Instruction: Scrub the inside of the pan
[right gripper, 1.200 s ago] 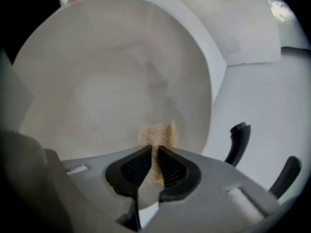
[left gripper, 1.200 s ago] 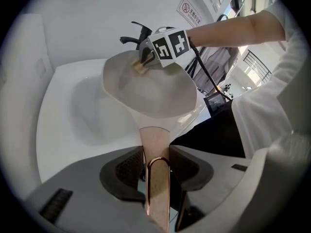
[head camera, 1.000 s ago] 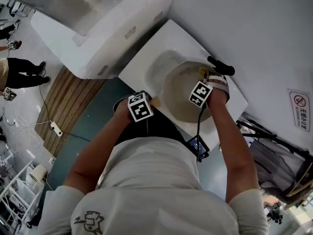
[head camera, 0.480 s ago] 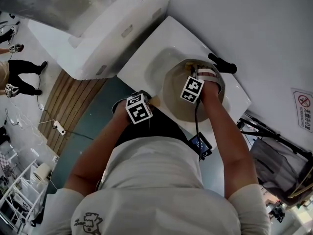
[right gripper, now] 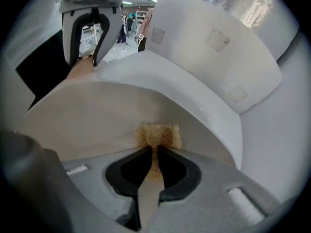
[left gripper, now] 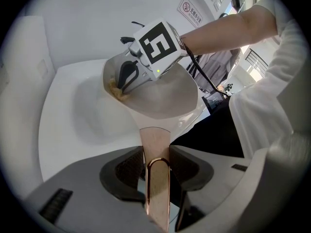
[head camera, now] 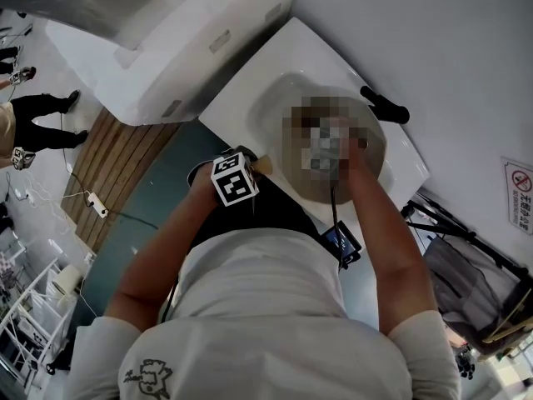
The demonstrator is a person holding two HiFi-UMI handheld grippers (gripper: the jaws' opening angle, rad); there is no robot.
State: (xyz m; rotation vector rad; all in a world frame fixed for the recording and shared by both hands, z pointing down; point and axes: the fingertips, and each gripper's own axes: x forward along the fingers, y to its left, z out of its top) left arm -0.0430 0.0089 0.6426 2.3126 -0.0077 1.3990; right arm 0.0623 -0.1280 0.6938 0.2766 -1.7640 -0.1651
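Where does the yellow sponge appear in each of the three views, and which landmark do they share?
Head view: not visible; a mosaic patch covers most of the inside of the pan.
Left gripper view: upper left of centre, the sponge sits at the right gripper's tips, against the pan's inner wall.
Right gripper view: centre, the sponge is pinched between the jaws.
Shared landmark: the beige pan.

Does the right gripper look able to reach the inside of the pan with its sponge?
Likely yes: the right gripper, shut on the sponge, has it against the pan's inner wall; the left gripper holds the handle.
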